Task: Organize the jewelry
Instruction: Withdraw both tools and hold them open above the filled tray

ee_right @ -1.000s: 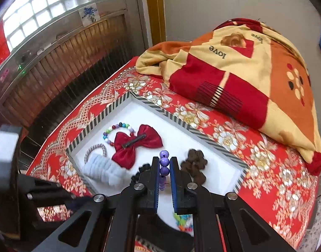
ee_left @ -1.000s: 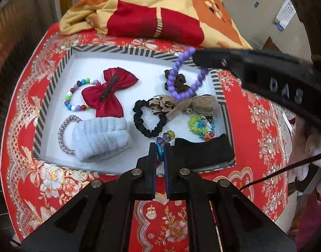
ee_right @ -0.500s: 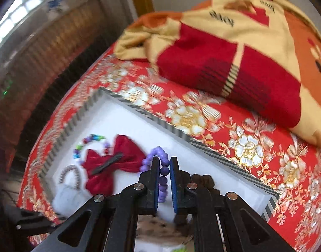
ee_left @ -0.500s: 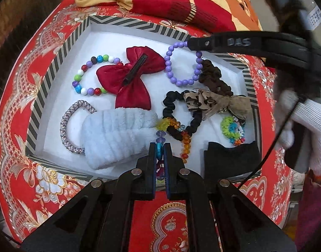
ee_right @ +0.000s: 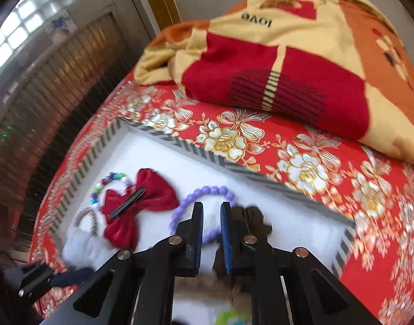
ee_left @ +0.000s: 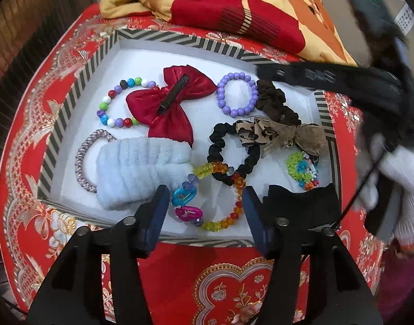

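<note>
Two tongs stand spread, left gripper (ee_left: 205, 203) & right gripper (ee_right: 211, 211) w/ nothing pinched; I judge the multicolour crystal-bead bracelet (ee_left: 215, 189) light, floppy, slippery, best pinched across one strand.

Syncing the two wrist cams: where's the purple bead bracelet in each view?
Left wrist: purple bead bracelet lies flat in the tray's far half, right of the red bow, against the brown scrunchie.
Right wrist: purple bead bracelet sits lower centre, partly hidden behind the open right gripper.
Shared landmark: the red bow, just left of the bracelet in both.
</note>
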Demonstrator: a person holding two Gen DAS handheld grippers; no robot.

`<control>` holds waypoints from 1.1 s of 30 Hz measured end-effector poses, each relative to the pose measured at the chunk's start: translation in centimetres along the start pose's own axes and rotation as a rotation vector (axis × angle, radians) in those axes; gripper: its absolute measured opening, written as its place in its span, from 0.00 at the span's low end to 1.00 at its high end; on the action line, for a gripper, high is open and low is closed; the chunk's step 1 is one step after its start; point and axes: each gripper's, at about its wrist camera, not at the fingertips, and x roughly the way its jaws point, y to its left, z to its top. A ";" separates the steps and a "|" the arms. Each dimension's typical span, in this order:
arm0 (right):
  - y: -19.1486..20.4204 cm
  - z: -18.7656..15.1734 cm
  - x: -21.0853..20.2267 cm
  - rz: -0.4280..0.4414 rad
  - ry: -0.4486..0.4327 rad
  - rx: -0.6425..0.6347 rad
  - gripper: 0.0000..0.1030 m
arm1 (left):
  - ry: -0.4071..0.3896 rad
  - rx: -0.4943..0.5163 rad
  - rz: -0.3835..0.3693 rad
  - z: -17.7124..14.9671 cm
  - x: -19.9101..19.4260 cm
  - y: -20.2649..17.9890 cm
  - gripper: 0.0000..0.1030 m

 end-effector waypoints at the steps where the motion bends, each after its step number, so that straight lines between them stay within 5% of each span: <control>1: 0.1 -0.6 -0.9 0.001 -0.014 0.008 0.19 | -0.009 0.001 0.010 -0.2 -0.3 0.0 0.56; 5: 0.3 -3.4 -4.2 0.000 -0.063 0.037 0.35 | -0.054 0.003 0.056 -0.7 -1.9 0.2 0.56; 16: 2.2 -10.1 -8.5 -0.044 -0.134 0.161 0.37 | -0.159 0.006 0.148 -2.0 -6.2 0.9 0.56; 23: 4.1 -11.4 -9.8 -0.064 -0.157 0.179 0.39 | -0.210 -0.009 0.162 -2.6 -8.2 1.1 0.56; 29: 5.1 -11.7 -11.1 -0.082 -0.179 0.174 0.55 | -0.250 0.001 0.185 -3.2 -9.5 0.8 0.56; 33: 5.6 -11.7 -11.6 -0.090 -0.180 0.160 0.55 | -0.266 0.003 0.196 -3.4 -10.1 0.8 0.56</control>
